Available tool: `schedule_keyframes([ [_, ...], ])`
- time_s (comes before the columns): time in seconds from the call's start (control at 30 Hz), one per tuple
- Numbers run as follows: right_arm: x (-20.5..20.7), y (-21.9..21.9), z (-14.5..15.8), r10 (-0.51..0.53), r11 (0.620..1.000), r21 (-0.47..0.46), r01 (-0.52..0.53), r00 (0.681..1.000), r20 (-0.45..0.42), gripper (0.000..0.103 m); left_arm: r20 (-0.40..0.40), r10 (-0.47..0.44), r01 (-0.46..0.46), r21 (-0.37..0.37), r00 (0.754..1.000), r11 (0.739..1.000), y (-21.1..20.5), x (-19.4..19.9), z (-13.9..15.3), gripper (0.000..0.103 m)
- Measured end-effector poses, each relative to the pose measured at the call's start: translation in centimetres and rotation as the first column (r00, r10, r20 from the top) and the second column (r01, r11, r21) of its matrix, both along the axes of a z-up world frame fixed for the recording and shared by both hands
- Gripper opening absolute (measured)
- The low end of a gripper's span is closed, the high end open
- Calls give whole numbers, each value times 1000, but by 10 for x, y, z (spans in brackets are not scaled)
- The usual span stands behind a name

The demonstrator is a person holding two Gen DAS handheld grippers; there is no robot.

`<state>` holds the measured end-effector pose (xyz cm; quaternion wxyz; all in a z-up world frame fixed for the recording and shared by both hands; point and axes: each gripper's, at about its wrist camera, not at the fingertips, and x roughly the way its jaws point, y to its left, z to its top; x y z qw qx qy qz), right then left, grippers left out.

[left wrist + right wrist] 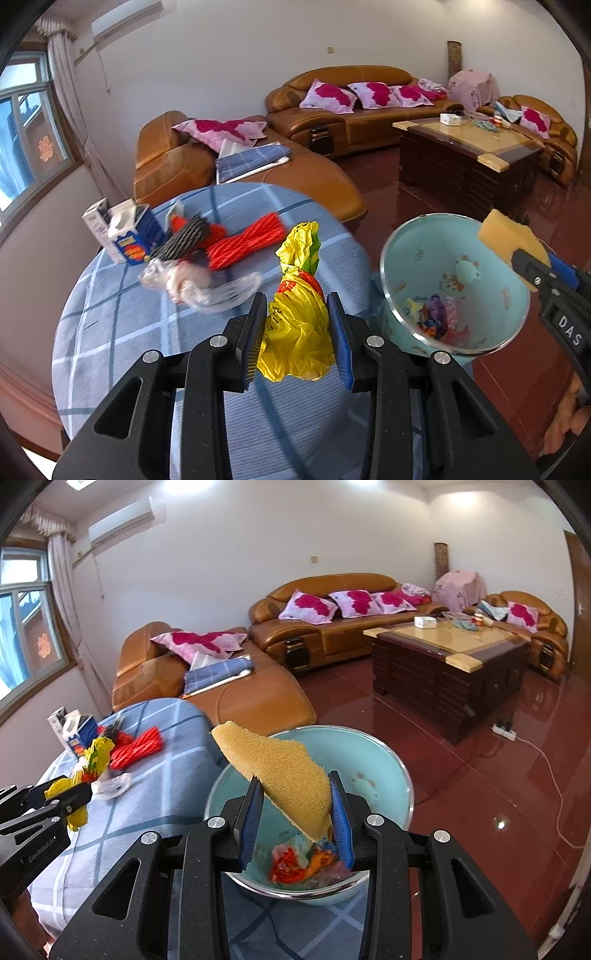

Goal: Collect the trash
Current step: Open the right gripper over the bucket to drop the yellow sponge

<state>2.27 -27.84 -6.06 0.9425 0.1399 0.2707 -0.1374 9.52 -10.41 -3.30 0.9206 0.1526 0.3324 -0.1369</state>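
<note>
Left gripper (297, 332): jaws narrowed onto a crumpled yellow plastic bag (295, 325), pads pressing both its sides, bag lifted above the blue plaid tablecloth (122, 325).
Right gripper (297, 812): jaws closed partway on a yellow sponge (280, 775), held tilted over the pale blue bin (369, 753).
Left wrist view only: bin's full interior, bear print on its wall, wrappers (432, 314) at the bottom.
Right wrist view only: white power strip (504, 731) and cable on the red floor.
Remaining on the cloth: red foam net (245, 240), black foam net (183, 238), clear plastic wrap (199, 286), blue carton (136, 236), white box (96, 221).
Beyond: tan leather sofa (347, 110), dark coffee table (465, 155).
Obscured: bin contents partly behind the sponge in the right view; wrap blurred; carton lettering unreadable.
</note>
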Motion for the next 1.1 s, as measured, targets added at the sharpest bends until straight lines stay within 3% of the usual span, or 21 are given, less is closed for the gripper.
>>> schedule_keyframes([
  [0.4, -1, -28, -13, -94, 995, 29, 95, 995, -31, 36, -4, -71, 71, 27, 997, 997, -50, 2, -6, 34],
  [0.63, 4, -33, -22, -135, 991, -3, 135, 989, -64, 36, -46, -95, 97, 35, 994, 995, -73, 10, -20, 34],
  [1.1, 15, -49, -48, -160, 985, 36, 167, 976, -146, 36, -112, -139, 146, 62, 984, 987, -111, 23, -50, 35],
])
